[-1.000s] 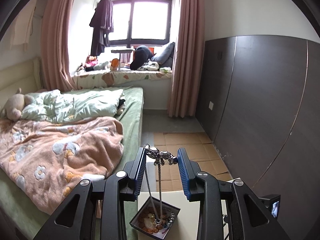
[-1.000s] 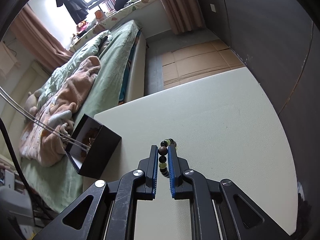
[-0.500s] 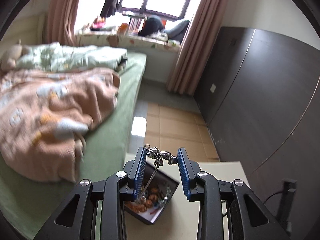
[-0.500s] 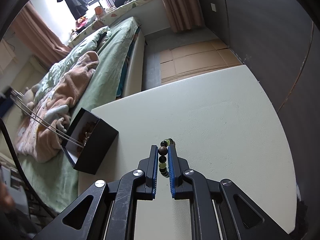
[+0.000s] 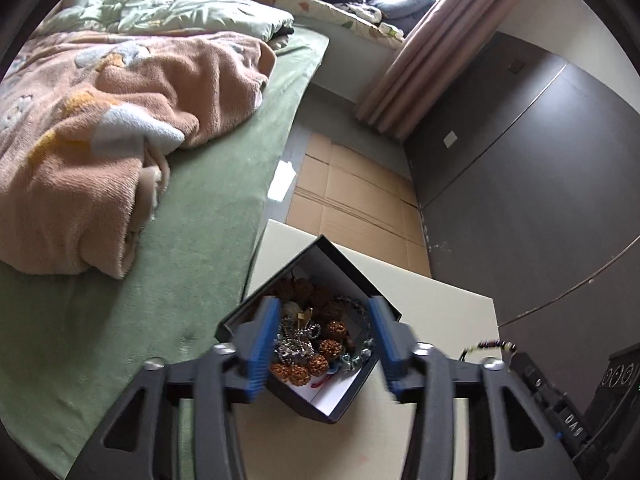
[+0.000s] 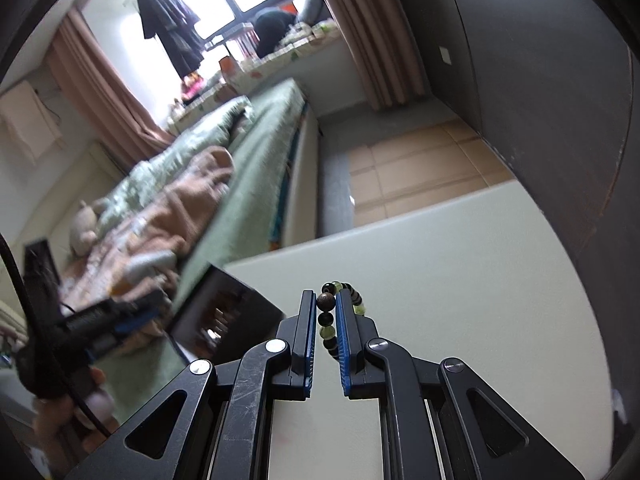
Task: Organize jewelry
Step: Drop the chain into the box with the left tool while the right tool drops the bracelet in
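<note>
The bead bracelet (image 6: 329,312) is pinched between the blue pads of the right claw (image 6: 326,334), its dark and pale green beads strung upward past the fingertips and curling over to the right pad's outer side. It is held clear above the pale surface (image 6: 460,280); its far end can also be made out in the left wrist view, to the right of the left claw. The black box (image 5: 320,336) sits ahead of and below the left claw (image 5: 323,346), near the surface's edge beside the bed (image 5: 192,208), and is already crowded with brown knobbly beads (image 5: 316,360) and a silver chain (image 5: 294,340). The left claw is spread wide with nothing between its pads, poised over the box's opening.

The step in hand appears to be the delivery of the bracelet to the box. It is best done if the right claw is carried leftward until the box opening lies directly beneath the fingertips, then lowered before the pads are parted, so that the beads are not dropped on the rim. The left claw should be drawn aside first, since the space above the opening is filled by it.
</note>
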A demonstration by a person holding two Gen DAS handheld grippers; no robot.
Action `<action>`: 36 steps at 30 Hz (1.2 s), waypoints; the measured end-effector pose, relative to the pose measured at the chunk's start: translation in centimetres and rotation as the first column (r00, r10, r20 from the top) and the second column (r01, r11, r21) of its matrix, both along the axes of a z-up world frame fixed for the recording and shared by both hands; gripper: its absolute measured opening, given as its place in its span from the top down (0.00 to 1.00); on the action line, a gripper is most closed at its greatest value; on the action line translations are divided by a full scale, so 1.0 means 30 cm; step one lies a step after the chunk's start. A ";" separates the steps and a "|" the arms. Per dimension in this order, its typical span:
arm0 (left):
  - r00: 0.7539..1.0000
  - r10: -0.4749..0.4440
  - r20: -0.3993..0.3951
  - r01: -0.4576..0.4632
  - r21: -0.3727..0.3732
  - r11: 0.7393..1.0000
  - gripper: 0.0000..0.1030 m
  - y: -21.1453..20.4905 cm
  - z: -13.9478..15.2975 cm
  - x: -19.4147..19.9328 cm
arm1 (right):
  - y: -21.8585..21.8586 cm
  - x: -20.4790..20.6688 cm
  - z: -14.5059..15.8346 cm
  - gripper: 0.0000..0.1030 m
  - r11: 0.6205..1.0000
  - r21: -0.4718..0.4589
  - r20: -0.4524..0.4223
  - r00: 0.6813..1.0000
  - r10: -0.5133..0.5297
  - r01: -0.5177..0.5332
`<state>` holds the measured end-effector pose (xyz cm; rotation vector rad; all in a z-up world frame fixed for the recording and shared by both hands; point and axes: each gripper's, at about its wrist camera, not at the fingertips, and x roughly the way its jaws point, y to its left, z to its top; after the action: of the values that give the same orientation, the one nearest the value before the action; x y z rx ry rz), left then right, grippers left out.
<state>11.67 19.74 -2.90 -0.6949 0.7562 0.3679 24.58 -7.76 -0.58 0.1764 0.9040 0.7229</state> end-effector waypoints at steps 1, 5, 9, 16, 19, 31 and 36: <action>1.000 0.003 0.002 -0.003 0.012 1.000 0.45 -0.004 0.009 -0.008 | 0.006 -0.004 0.009 0.89 1.000 0.028 -0.002 1.000 0.007 -0.007; 1.000 0.003 0.003 -0.003 0.048 0.999 0.38 -0.006 0.040 -0.046 | 0.061 -0.025 0.028 0.89 0.989 0.138 -0.026 0.998 0.060 -0.056; 1.000 0.025 0.007 -0.026 0.030 0.999 0.36 0.029 0.053 -0.077 | 0.130 -0.048 0.022 0.89 0.974 0.199 -0.045 0.992 0.116 -0.104; 0.995 0.094 0.043 -0.094 -0.008 0.996 0.36 0.109 0.074 -0.127 | 0.265 -0.085 -0.014 0.89 0.961 0.220 -0.063 0.981 0.184 -0.166; 0.993 0.108 0.057 -0.107 -0.024 0.994 0.34 0.135 0.080 -0.143 | 0.322 -0.094 -0.031 0.89 0.956 0.228 -0.073 0.975 0.208 -0.186; 0.994 0.074 0.084 -0.076 0.024 0.997 0.19 0.111 0.113 -0.149 | 0.361 -0.099 -0.044 0.51 0.972 0.159 -0.083 0.978 0.190 -0.175; 0.997 0.035 0.074 -0.040 0.061 0.997 0.13 0.040 0.121 -0.133 | 0.238 -0.090 -0.021 0.51 0.985 0.137 -0.077 0.990 0.115 -0.103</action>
<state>7.68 20.93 0.73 -0.6608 0.6607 0.3971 21.87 -0.60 -1.21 0.2785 0.9525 0.8834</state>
